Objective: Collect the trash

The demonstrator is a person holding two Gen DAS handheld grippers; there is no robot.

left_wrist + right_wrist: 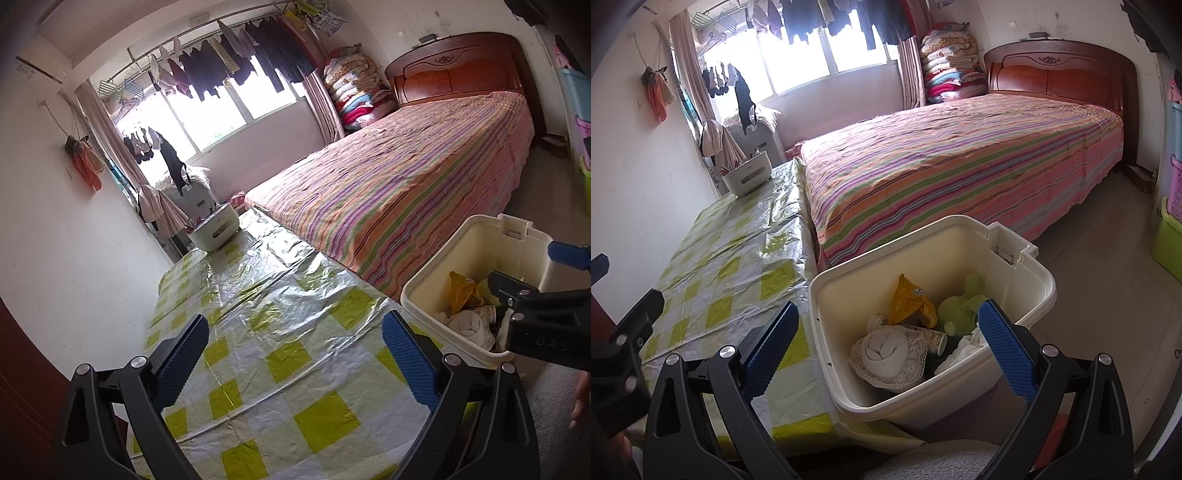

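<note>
Since the checked tablecloth (280,332) shows no loose litter in the left wrist view, collection looks nearly or fully done. The left gripper (295,362) hovers over it, fingers apart and holding nothing; only a white holder (216,230) sits at the far end.

In the right wrist view, the right gripper (890,354) is likewise spread and empty above the cream bin (1027,306), just beside the table. The trash lies inside: a yellow wrapper (910,301), green crumpled pieces (960,306), a paper cup (932,338) and white lace-edged cloth (886,354).

The left gripper (295,363) is black plastic. Its jaws wear bumpy blue pads (408,360) and round silver screws (137,361). The right gripper (890,356) looks the same.
</note>
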